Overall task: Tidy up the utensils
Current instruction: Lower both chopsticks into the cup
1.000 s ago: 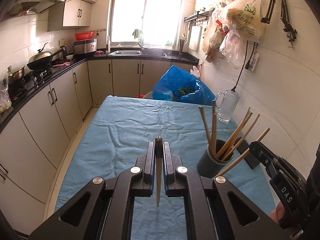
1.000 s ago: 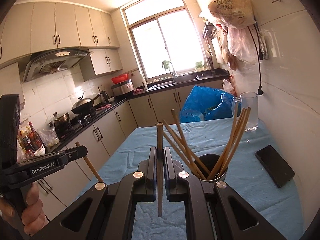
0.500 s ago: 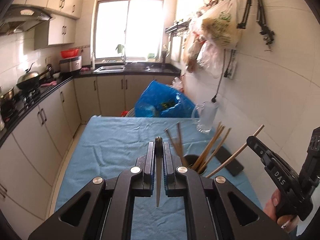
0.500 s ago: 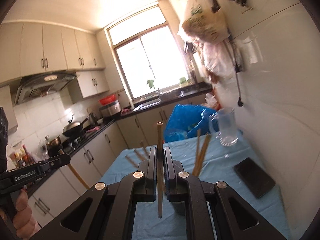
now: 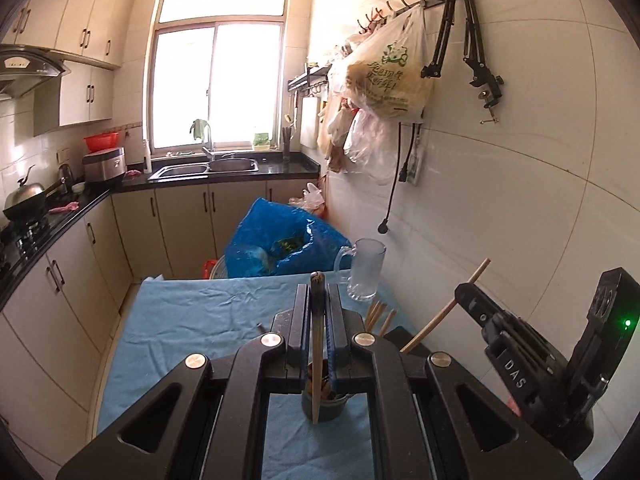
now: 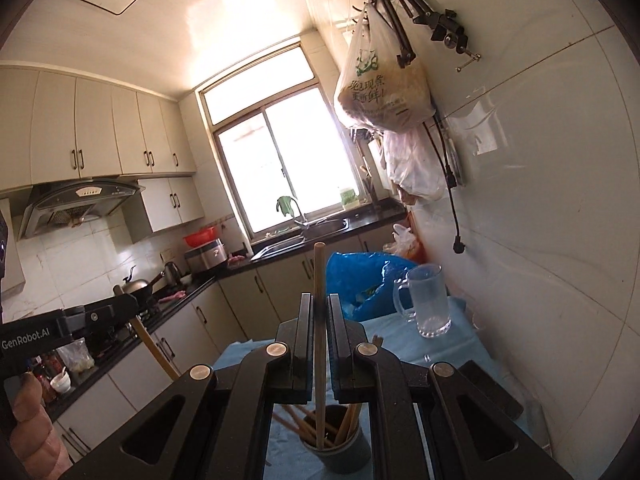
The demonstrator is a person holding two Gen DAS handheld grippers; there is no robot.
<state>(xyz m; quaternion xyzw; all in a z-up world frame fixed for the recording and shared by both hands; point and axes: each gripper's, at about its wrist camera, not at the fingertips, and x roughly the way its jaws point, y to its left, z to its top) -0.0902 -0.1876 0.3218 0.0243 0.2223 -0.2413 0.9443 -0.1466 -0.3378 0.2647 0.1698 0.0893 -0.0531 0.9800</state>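
Two held chopsticks (image 5: 316, 344) (image 6: 319, 320), one holder (image 6: 340, 452), one glass mug (image 6: 428, 300).

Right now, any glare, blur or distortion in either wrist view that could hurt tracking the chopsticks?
Left wrist: the window is blown out, fisheye bends the wall tiles, but the chopstick in the left gripper is sharp. Right wrist: the ceiling glare and window are overexposed, the wall tile shows reflections, and the right gripper holds a chopstick that looks slightly soft over the holder.

Blown-out window (image 5: 218, 84) backlight, wall glare, fisheye-bent edges.
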